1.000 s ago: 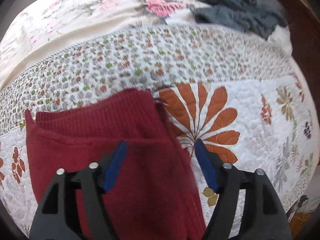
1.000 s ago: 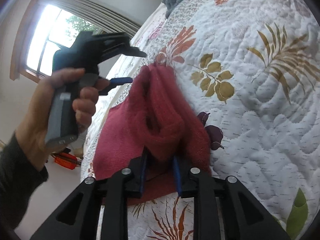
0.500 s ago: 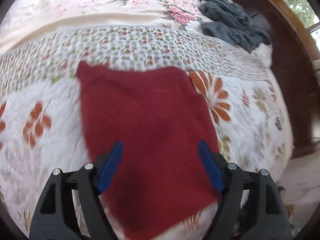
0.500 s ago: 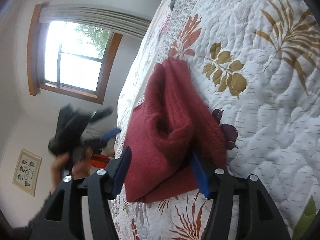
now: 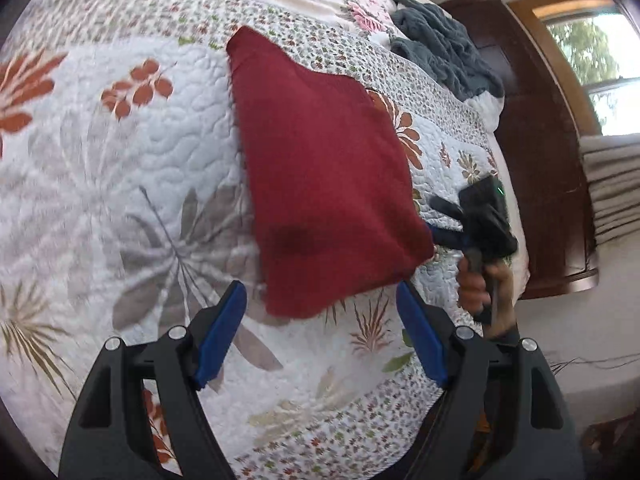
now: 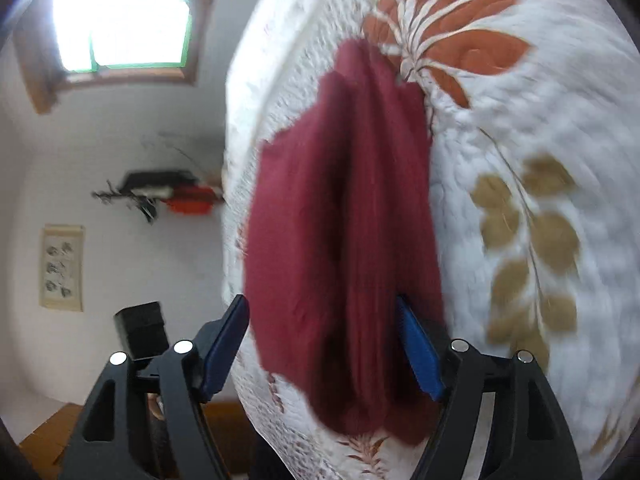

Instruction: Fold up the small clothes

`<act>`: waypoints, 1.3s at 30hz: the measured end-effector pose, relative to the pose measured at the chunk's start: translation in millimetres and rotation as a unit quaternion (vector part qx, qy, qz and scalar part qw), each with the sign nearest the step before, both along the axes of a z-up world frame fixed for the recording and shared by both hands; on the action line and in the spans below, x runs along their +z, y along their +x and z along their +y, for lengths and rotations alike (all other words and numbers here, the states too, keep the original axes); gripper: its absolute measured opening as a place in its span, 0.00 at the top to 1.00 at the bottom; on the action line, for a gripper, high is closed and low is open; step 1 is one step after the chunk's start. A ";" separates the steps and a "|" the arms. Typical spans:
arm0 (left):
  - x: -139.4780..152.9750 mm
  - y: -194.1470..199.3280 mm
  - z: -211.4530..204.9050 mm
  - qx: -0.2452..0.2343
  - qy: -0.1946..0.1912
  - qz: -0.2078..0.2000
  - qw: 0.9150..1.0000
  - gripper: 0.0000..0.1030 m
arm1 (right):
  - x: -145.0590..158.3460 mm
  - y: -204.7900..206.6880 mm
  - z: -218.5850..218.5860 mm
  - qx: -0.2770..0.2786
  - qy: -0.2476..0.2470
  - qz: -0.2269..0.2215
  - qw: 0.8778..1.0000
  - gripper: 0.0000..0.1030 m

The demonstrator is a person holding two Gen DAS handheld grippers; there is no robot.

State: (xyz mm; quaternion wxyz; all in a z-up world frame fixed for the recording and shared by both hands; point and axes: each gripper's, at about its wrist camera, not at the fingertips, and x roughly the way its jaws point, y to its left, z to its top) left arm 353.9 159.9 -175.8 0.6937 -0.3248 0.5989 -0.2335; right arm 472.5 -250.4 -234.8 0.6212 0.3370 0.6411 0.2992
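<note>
— What sort of place is this?
— A bedroom in a home. A bed [image 5: 120, 152] fills the view, under a quilt [image 6: 540, 160] stitched with leaves and flowers.
— Anything else?
— A dark wooden headboard [image 5: 536, 128], a window [image 6: 120, 12] with a wooden frame, and a small picture [image 6: 62, 268] hanging on the pale wall.

Folded dark-red knit garment [image 5: 324, 176] flat on quilt [image 5: 120, 168]

floral quilt [image 5: 120, 160], grey blanket [image 5: 444, 52], dark headboard [image 5: 536, 140], window [image 6: 120, 12]
</note>
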 end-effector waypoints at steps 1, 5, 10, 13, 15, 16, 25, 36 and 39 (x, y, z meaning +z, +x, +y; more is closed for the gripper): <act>0.0 -2.7 1.8 0.004 -0.011 0.000 1.000 0.26 | -1.8 7.9 4.2 0.009 -0.007 0.007 1.000 0.27; -2.4 -8.3 5.7 0.015 -0.030 0.002 0.999 0.26 | 0.9 28.4 16.0 0.017 -0.029 0.009 0.999 0.32; -11.4 -8.7 -3.2 0.000 -0.044 0.016 0.999 0.30 | 12.1 14.1 14.2 0.002 -0.050 -0.009 0.999 0.85; -9.2 -7.0 -14.0 -0.015 -0.070 0.013 0.997 0.31 | 27.6 -4.5 -11.1 -0.024 -0.047 -0.025 0.998 0.87; -7.5 -4.5 -25.2 -0.025 -0.088 0.007 0.996 0.31 | 13.3 -10.6 -19.9 -0.027 -0.038 -0.009 0.999 0.86; -7.4 -2.7 -31.4 -0.030 -0.092 0.006 0.995 0.32 | 10.3 -11.7 -20.4 -0.029 -0.034 -0.008 0.999 0.85; 0.8 6.3 -48.3 -0.033 -0.109 -0.010 0.993 0.33 | 46.0 -14.9 -40.3 -0.054 -0.004 -0.012 0.998 0.51; -14.7 0.4 -44.4 -0.023 -0.113 0.015 0.993 0.34 | 45.5 -7.0 -26.1 -0.006 -0.096 -0.023 0.995 0.53; -13.8 0.6 -43.9 -0.024 -0.114 0.013 0.993 0.33 | 49.0 -2.2 -31.5 -0.018 -0.080 -0.030 0.996 0.55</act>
